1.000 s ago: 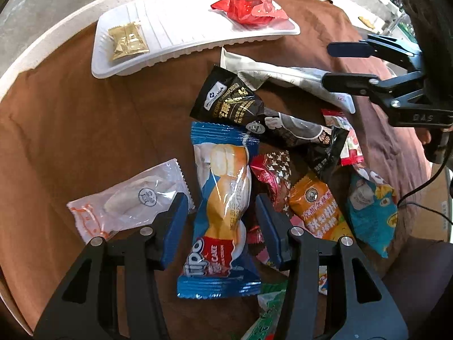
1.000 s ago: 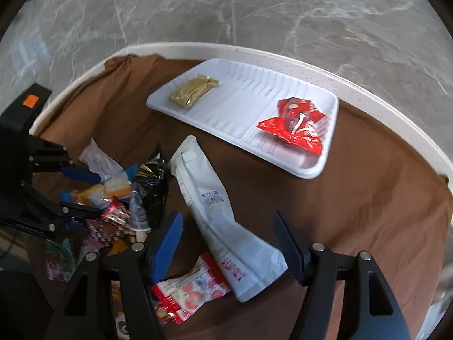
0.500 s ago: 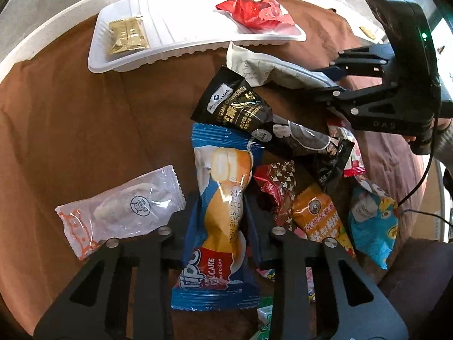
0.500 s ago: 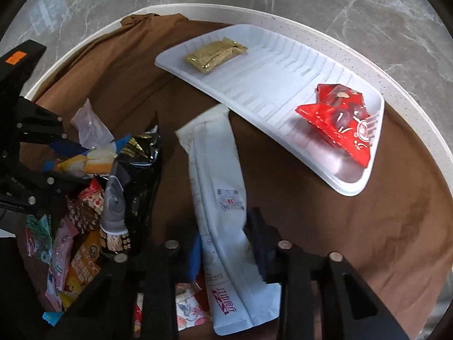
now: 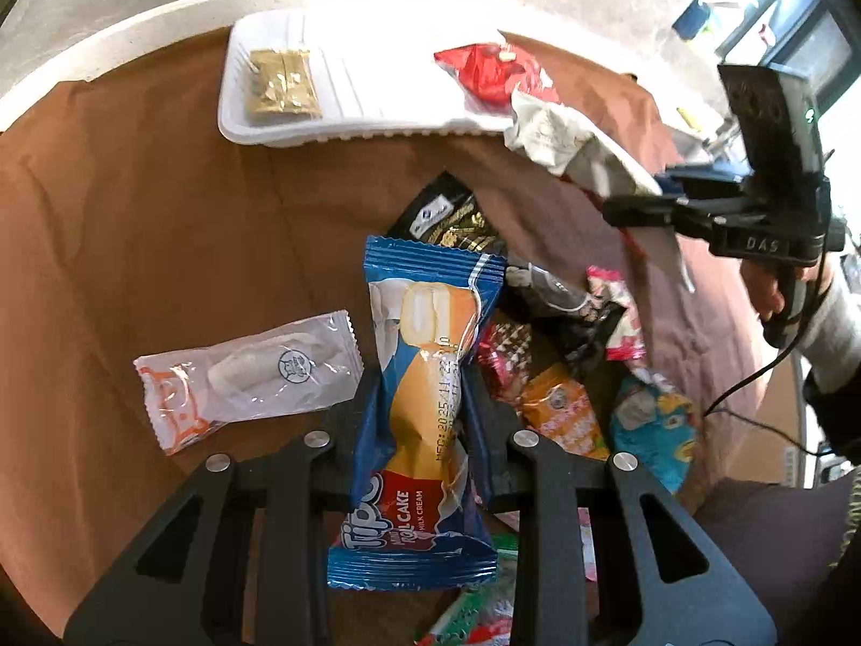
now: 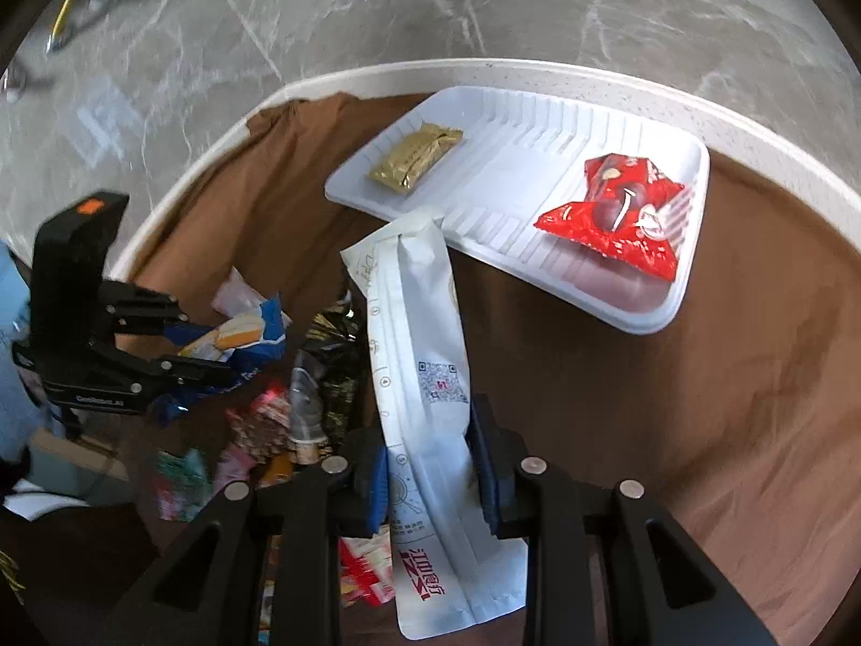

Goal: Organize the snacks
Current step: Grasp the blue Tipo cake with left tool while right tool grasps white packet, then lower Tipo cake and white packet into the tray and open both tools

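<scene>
My left gripper (image 5: 420, 420) is shut on a blue roll cake packet (image 5: 425, 377) and holds it above the snack pile. It also shows in the right wrist view (image 6: 242, 336). My right gripper (image 6: 430, 468) is shut on a long white packet (image 6: 420, 355), lifted with its far end near the white tray (image 6: 543, 145). The white packet shows in the left wrist view (image 5: 570, 145). The tray (image 5: 350, 107) holds a gold packet (image 5: 280, 81) and a red packet (image 5: 489, 72).
A clear white packet (image 5: 242, 377) lies on the brown cloth (image 5: 134, 215) to the left. A pile holds a black packet (image 5: 452, 215), an orange packet (image 5: 559, 409) and a teal packet (image 5: 656, 425). The round table's white rim (image 6: 215, 145) borders a marble floor.
Both grippers closed on their packets and lifted them. The white packet's far end rose toward the tray. The roll cake came up off the pile.
</scene>
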Tool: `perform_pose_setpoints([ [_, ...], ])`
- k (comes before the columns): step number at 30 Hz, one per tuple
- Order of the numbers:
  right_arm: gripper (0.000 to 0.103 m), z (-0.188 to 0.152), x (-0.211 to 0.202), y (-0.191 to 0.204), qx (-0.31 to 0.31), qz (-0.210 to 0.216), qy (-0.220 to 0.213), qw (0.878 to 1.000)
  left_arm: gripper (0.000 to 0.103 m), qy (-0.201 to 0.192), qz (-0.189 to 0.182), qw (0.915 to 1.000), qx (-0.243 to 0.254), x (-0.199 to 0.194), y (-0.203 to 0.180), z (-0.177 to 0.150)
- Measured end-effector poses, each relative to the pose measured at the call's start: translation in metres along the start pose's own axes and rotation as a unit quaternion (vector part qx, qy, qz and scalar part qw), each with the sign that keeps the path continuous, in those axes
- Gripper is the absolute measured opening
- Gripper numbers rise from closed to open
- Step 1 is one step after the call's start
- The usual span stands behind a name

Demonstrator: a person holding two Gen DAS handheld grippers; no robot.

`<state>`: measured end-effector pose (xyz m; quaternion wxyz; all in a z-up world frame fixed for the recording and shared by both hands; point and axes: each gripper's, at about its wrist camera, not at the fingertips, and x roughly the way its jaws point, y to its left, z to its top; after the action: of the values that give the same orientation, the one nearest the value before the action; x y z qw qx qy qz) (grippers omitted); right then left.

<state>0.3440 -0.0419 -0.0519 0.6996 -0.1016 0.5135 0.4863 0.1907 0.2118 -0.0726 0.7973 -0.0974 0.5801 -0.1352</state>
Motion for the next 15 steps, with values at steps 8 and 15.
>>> perform_pose_setpoints([
  [8,0.029,0.012,-0.01,-0.011,0.087,0.064,-0.031,0.994,0.027,-0.034,-0.031,0.9982,-0.038,-0.021,0.015,0.03],
  [15,0.029,0.049,0.001,-0.031,0.182,0.126,-0.064,0.973,0.027,-0.065,-0.039,0.9956,-0.056,-0.02,0.029,0.082],
])
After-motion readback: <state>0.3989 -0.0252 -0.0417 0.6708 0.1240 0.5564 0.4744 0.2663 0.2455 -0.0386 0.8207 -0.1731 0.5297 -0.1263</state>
